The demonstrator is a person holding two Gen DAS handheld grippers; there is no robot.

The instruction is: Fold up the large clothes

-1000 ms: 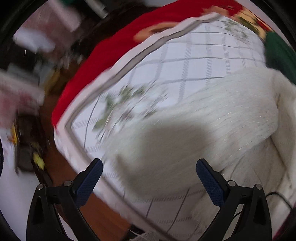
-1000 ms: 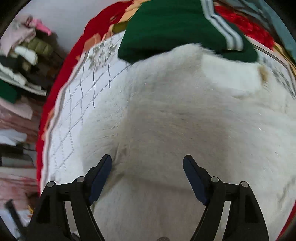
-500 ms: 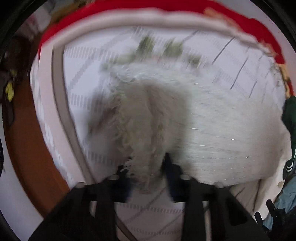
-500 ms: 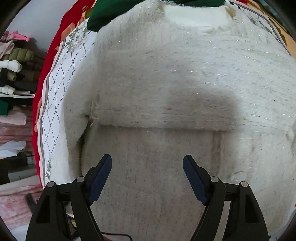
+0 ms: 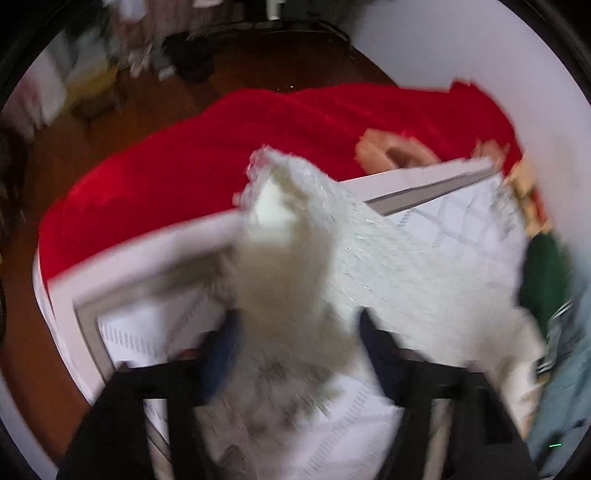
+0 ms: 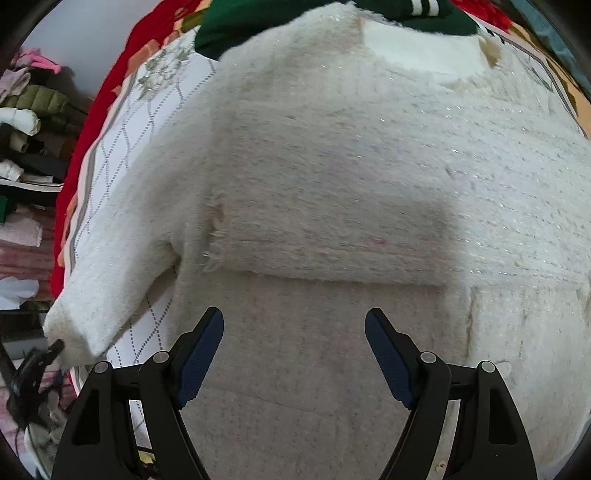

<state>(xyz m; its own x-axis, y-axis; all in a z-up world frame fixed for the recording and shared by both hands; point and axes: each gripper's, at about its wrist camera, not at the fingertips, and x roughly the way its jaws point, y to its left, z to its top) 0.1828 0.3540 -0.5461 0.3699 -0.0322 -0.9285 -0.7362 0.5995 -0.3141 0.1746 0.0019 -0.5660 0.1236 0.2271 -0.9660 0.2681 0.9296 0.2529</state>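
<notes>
Your left gripper has the sleeve cuff of the white sweater pinched between its pads and lifted off the quilt. That view is smeared, so how deep the bite goes is hard to read. The sweater itself lies spread on the quilt, its neck toward the green garment at the far end, with one panel of knit lying doubled across its middle. Your right gripper hangs just above the sweater's near half, jaws spread wide, nothing between them.

This looks like a thick, fuzzy knit: soft, floppy, no stiffness to speak of. Expect the sleeve to sag and trail below your pinch, and the pile to cling to itself and not slide. It's bulky, likely with some weight when lifted whole, so a shallow nip may pull loose fibres and slip. Take it at cuffs, hem corners and shoulder seams, where the fabric is doubled and firm. With the right, I'd go for the hem edge nearest you. Watch the red blanket past the quilt's border; don't let the sleeve drag there.
</notes>
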